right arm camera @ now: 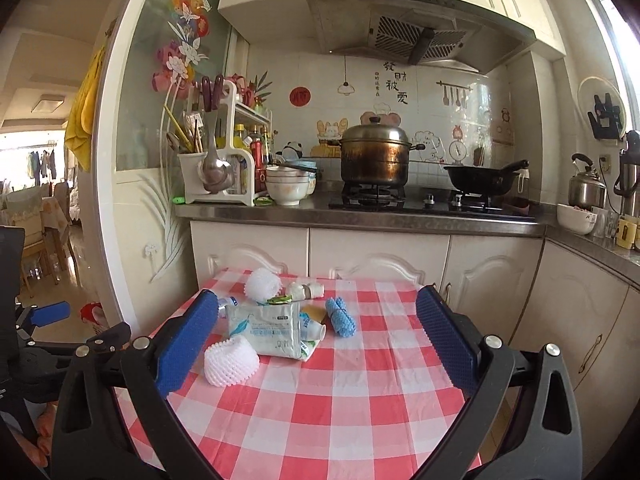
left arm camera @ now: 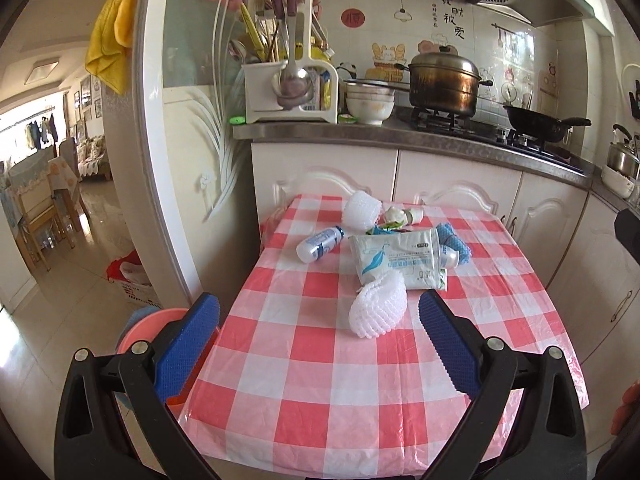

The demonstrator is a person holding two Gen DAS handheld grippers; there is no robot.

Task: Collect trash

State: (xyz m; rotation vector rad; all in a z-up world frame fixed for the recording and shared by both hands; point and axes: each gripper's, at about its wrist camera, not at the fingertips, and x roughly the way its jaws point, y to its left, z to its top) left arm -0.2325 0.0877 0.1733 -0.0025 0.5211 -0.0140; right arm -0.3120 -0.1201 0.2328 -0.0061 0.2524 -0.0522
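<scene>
A pile of trash lies on the red-and-white checked table [left arm camera: 320, 380] [right arm camera: 340, 400]. It holds a near white foam fruit net [left arm camera: 378, 306] [right arm camera: 231, 360], a white wipes packet [left arm camera: 396, 258] [right arm camera: 266, 330], a small white bottle [left arm camera: 320, 244], a far foam net [left arm camera: 362, 210] [right arm camera: 262, 285], a blue mesh roll [left arm camera: 454, 240] [right arm camera: 341, 317] and small white cups [left arm camera: 404, 215] [right arm camera: 306, 290]. My left gripper [left arm camera: 320, 316] is open and empty, just short of the near foam net. My right gripper [right arm camera: 318, 312] is open and empty, above the table in front of the pile.
A pink basin [left arm camera: 152, 330] stands on the floor left of the table. White cabinets [right arm camera: 380, 256] and a counter with a stove, a pot [right arm camera: 374, 156], a wok [right arm camera: 482, 180] and bowls lie behind. A doorway opens to the left.
</scene>
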